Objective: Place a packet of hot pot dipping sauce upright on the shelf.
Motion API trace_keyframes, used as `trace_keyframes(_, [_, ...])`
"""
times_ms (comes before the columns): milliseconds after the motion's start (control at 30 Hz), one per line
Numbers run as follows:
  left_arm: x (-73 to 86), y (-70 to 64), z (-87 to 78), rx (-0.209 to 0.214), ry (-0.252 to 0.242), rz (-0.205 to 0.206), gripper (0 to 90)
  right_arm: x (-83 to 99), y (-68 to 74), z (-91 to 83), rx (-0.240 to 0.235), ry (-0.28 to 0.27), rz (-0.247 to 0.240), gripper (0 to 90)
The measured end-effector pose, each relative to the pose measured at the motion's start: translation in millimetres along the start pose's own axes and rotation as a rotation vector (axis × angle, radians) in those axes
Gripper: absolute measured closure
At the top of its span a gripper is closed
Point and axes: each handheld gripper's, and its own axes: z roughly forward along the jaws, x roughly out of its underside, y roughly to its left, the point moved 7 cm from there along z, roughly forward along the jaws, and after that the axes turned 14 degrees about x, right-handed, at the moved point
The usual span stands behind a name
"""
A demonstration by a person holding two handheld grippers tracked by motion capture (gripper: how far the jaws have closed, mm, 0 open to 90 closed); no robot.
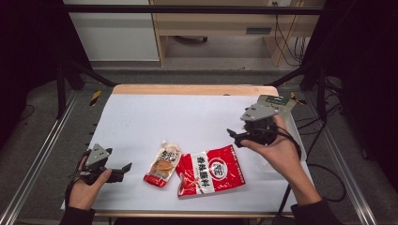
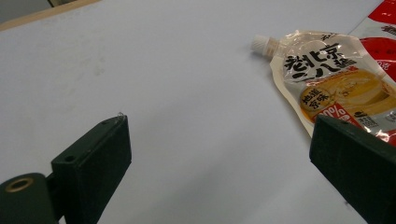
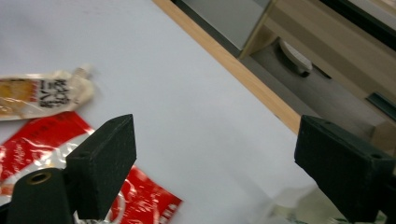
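Nearest the person's edge of the white-covered table [image 1: 141,117], two flat packets lie side by side near the middle. The red packet [image 1: 211,171] is glossy, with a white band of printed characters and a round emblem, and lies slightly crumpled. Just to its left, touching or nearly touching it, lies a spouted pouch [image 1: 163,164], pale and translucent, with dark characters, a yellow-orange picture and a small white cap pointing away from the person. The left gripper [image 1: 123,168] is held low near the table's front left corner, well apart from the pouch, its jaws spread wide and empty; in the left gripper view the pouch [image 2: 336,79] lies beyond its right jaw. The right gripper [image 1: 234,136] is raised above the table's right side, past the red packet, tilted down toward the packets, its jaws likewise wide apart with nothing between them. Beyond the table's far wooden edge [image 1: 195,89] stand a light wooden desk [image 1: 211,23], dark frame rails, and cables [image 1: 286,42] trailing across a grey floor.
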Motion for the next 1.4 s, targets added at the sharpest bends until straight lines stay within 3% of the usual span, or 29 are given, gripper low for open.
trace_keyframes(100, [-0.3, -0.6, 0.3, 0.000, 0.001, 0.004, 5.6, -2.4, 30.8, 7.8, -0.045, -0.011, 0.036, 14.2])
trace_keyframes(133, [-0.4, -0.7, 0.5, 0.000, 0.000, 0.004, 5.6, -2.4, 30.8, 7.8, -0.045, -0.011, 0.036, 14.2])
trace_keyframes(233, [-0.3, -1.3, 1.1, 0.003, 0.004, 0.007, 5.6, -3.6, 56.3, 18.7, -0.084, -0.003, 0.056, 15.1])
trace_keyframes(267, [-0.5, -1.4, 1.1, 0.003, 0.005, 0.010, 5.6, -3.6, 56.3, 18.7, -0.084, -0.003, 0.056, 15.1])
trace_keyframes(300, [-0.6, -1.8, 1.2, 0.004, 0.004, 0.011, 5.6, -4.1, 68.8, 25.9, -0.105, -0.002, 0.065, 15.2])
trace_keyframes(367, [-1.0, -2.2, 1.6, 0.004, 0.002, 0.011, 5.6, -4.2, 72.9, 28.2, -0.111, 0.001, 0.072, 15.2])
trace_keyframes(600, [-1.2, -3.5, 3.2, 0.006, 0.008, 0.018, 5.6, -3.0, 106.8, 46.0, -0.154, 0.026, 0.080, 16.8])
trace_keyframes(933, [-2.3, -2.9, 3.3, -0.012, 0.008, 0.018, 5.6, -6.5, 135.6, 72.6, -0.193, 0.047, 0.125, 22.8])
trace_keyframes(967, [-2.8, -3.5, 5.0, -0.011, 0.011, 0.024, 5.6, -3.6, 140.2, 75.7, -0.202, 0.072, 0.101, 24.2])
trace_keyframes(1133, [-4.4, -5.6, 8.7, -0.005, 0.019, 0.038, 5.6, -0.3, 142.0, 79.1, -0.220, 0.096, 0.122, 30.0])
trace_keyframes(1400, [-4.9, -8.9, 11.5, 0.005, 0.027, 0.050, 5.6, 5.7, 157.5, 99.5, -0.246, 0.161, 0.081, 44.2])
